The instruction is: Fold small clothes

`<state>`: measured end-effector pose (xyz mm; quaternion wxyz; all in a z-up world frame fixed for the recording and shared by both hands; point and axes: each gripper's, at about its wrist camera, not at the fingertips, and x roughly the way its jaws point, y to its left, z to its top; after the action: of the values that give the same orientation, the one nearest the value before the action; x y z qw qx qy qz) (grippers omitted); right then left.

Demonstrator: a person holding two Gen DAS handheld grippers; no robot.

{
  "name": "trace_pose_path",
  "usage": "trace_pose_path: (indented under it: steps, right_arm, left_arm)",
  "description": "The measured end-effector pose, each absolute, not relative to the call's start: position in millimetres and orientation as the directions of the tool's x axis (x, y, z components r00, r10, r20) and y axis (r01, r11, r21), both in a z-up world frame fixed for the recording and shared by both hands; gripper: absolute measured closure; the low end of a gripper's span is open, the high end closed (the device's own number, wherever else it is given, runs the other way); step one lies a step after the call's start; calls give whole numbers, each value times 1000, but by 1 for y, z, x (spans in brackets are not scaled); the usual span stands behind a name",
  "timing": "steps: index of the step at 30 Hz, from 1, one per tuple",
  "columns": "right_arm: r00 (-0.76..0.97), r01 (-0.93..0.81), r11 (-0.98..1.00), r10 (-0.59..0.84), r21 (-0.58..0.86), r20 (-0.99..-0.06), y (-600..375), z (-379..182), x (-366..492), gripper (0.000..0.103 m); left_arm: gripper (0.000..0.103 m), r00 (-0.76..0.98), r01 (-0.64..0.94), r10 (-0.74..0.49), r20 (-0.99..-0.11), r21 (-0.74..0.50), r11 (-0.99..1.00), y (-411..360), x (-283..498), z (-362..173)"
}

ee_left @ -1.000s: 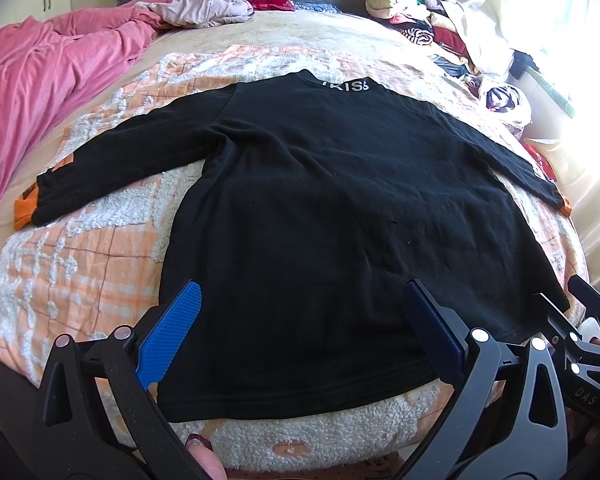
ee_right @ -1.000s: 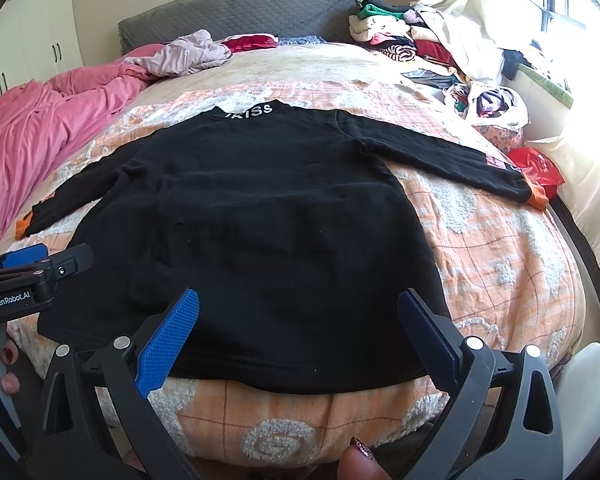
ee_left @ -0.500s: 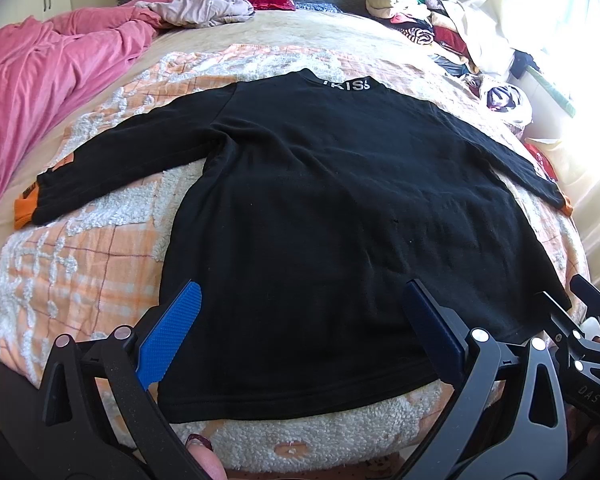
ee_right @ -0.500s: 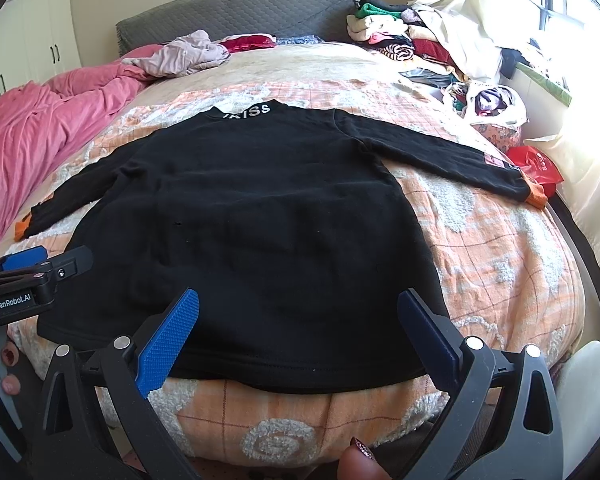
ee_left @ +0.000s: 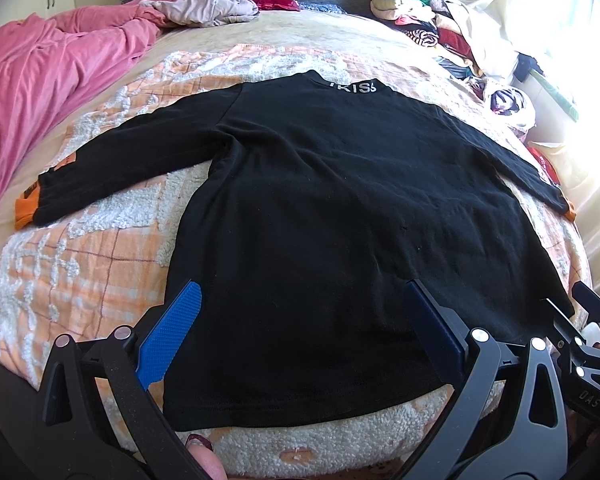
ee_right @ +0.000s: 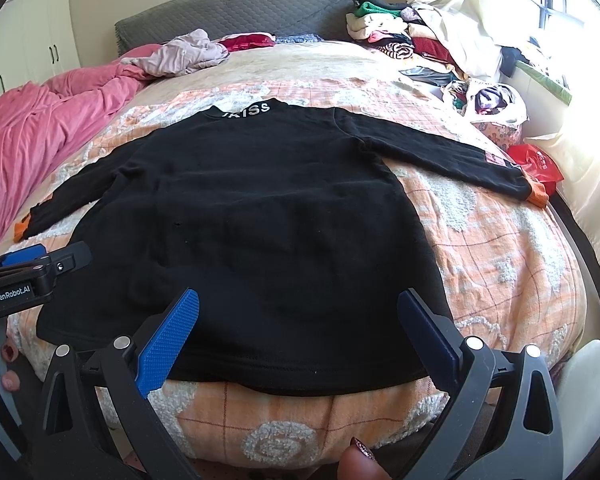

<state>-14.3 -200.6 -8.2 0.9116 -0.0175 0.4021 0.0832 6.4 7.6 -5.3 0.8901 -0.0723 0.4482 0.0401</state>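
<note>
1. Right now both your left gripper (ee_left: 300, 336) and right gripper (ee_right: 296, 332) hang with jaws wide and empty, just above the near hem of the black sweatshirt (ee_left: 340, 220).
2. It lies flat on the bed (ee_right: 500, 264), collar far, both sleeves spread; folding looks not yet begun.
3. Next, you likely reach outward for a sleeve, the left sleeve (ee_left: 112, 164) or right sleeve (ee_right: 452, 156), and bring it across the body.
4. Mind the edges: the orange right cuff (ee_right: 536, 194) sits near the bed's side; the pink duvet (ee_left: 40, 80) crowds the left.
</note>
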Motion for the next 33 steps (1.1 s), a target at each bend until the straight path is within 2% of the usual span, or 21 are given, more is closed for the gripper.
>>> trace_pose_path:
  steps: [11,33]
  right_arm:
    - [671,-150,988,129,37,-731,-205,-3,4,4]
    - [637,3,984,136,179,-758,-242,21,142,4]
  left_arm:
    - [8,588,-149,11,-809,-95,984,12,25,-6]
    - [8,548,-136,18,-837,-68,988,11,115,-8]
